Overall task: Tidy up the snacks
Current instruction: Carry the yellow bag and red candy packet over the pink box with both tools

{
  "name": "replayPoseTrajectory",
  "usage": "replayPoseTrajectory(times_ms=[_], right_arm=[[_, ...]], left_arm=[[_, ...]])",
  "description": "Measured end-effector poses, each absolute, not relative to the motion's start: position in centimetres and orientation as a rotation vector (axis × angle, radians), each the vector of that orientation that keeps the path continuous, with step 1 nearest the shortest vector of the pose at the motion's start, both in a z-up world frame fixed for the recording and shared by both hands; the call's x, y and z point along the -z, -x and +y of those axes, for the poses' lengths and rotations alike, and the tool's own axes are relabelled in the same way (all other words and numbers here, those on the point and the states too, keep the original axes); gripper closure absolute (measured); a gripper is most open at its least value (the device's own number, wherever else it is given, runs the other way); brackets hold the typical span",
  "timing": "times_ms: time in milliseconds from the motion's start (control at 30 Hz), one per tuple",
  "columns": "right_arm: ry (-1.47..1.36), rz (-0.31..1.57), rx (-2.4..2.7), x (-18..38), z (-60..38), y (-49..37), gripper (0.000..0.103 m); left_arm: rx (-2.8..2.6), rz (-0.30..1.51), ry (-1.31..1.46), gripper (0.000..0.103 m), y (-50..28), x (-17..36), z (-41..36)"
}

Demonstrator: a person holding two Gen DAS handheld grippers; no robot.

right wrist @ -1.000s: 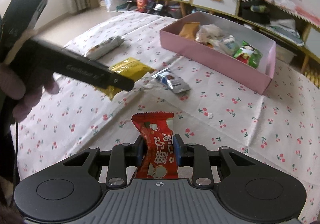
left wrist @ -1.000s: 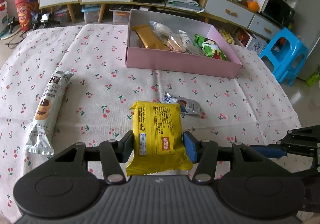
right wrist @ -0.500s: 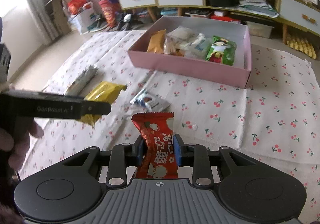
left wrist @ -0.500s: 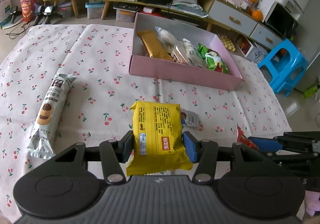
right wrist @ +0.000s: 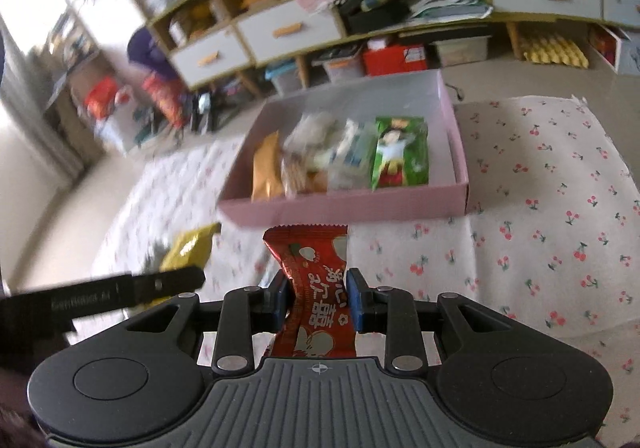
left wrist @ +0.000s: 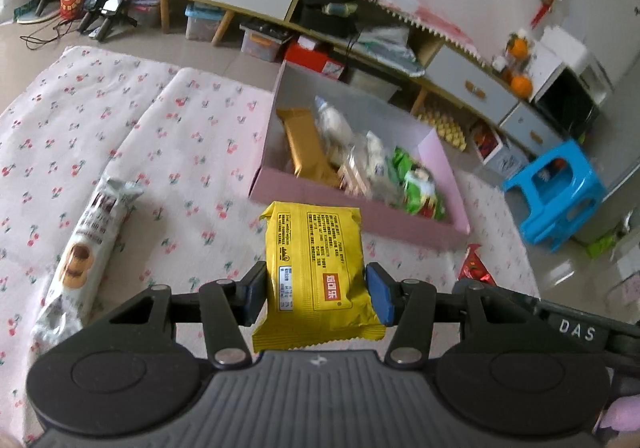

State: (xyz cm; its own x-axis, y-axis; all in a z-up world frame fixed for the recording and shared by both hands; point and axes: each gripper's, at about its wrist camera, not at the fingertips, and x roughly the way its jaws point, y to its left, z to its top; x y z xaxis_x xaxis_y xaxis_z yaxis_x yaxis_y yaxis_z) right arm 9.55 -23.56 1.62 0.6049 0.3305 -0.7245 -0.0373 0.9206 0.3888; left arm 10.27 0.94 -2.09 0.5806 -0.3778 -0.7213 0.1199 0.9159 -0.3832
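Snacks in both claws: left claw (left wrist: 316, 294) clamps the yellow packet (left wrist: 316, 272) at lower centre, right claw (right wrist: 316, 298) pinches the red packet (right wrist: 316, 288); I'd clear the near wall of the pink box (right wrist: 360, 203) before letting go, one at a time.
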Motion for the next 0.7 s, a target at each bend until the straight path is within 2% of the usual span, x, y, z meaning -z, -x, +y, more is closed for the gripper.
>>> replayPoseTrajectory(times_ms=[467,700], right_arm=[[-0.656,0.767,-0.083,-0.8,-25.6,-14.0,0.075],[-0.723,0.754,-0.065,-0.2,-26.6,-17.0,0.075]], left_arm=[[0.238,0.849,0.45,0.054,-13.5,2.6,0.8],[0.225,0.85,0.41,0.054,-17.4,1.8,0.7]])
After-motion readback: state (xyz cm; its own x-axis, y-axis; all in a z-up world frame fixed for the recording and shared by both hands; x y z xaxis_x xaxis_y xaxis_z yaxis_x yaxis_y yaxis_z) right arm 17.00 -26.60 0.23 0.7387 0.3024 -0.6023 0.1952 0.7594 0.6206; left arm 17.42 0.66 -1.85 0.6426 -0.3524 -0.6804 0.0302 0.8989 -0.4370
